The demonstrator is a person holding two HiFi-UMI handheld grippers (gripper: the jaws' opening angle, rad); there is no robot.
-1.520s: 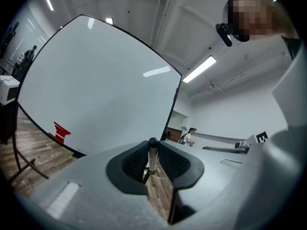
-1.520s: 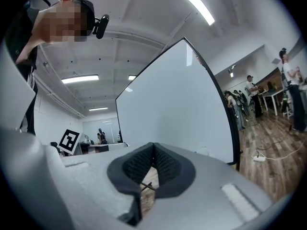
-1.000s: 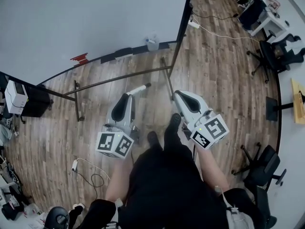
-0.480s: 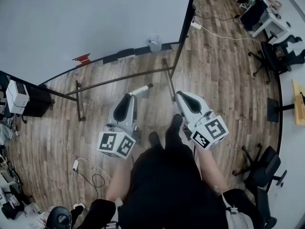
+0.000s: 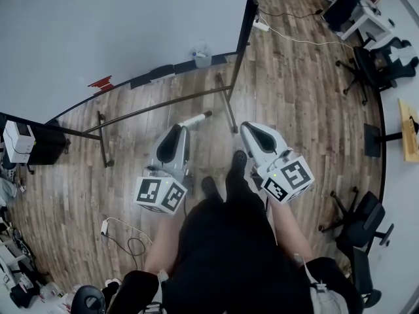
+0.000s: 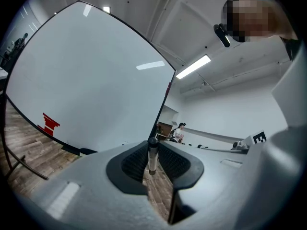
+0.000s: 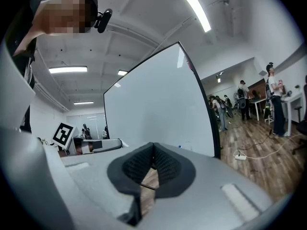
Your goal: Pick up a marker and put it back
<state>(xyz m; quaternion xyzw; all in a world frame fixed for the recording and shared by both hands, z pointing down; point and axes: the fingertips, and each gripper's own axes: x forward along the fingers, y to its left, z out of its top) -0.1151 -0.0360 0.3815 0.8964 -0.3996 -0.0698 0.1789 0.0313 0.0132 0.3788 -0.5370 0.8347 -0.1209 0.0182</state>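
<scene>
Wood floor (image 5: 294, 90) runs beneath the big whiteboard (image 5: 131, 25). Facing the whiteboard, the left tongs (image 5: 179, 129) clamp a white marker (image 5: 195, 119) that points toward it. The right tongs (image 5: 247, 128), also near the whiteboard, are clenched on nothing.

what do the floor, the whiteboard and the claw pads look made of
Floor: brown planks with grain and seams, matte; wood or laminate.
Whiteboard: smooth glossy white panel showing bright reflections; dark frame, probably metal.
Left claw pads: black, ribbed, matte, likely rubber, clamping the marker.
</scene>
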